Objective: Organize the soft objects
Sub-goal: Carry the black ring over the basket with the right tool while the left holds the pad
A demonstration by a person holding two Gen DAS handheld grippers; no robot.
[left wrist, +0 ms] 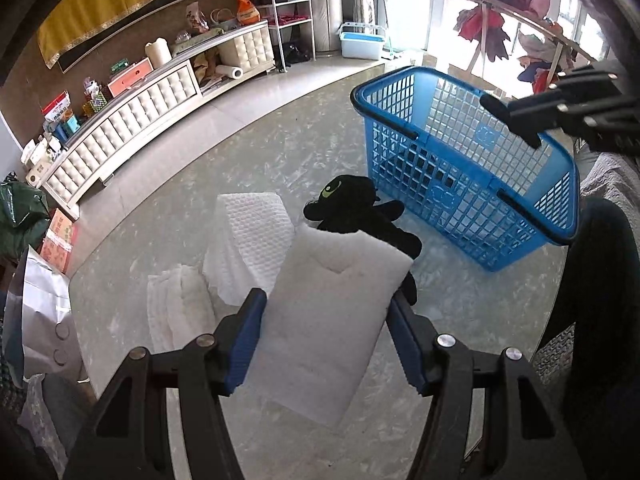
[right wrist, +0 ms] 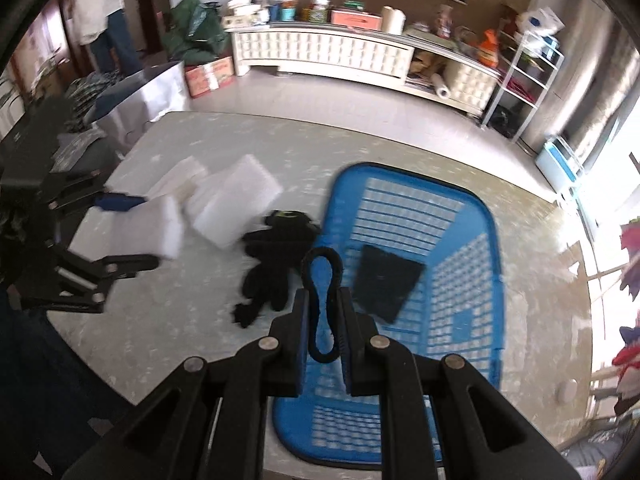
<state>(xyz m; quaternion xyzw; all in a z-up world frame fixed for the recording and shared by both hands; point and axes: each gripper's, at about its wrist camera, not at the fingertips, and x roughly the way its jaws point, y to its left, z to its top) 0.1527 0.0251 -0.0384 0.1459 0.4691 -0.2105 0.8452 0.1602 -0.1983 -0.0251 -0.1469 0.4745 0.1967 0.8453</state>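
While left gripper (left wrist: 326,312) clamps white foam slab (left wrist: 320,320), right gripper (right wrist: 323,308) pinches black folded loop (right wrist: 322,280).

The basket (left wrist: 472,168) is bright blue with a grid of holes. The plush toy (left wrist: 360,216) is black with a green eye. The foam pad (left wrist: 324,320) is plain white, the worktop (left wrist: 248,168) mottled grey-white.
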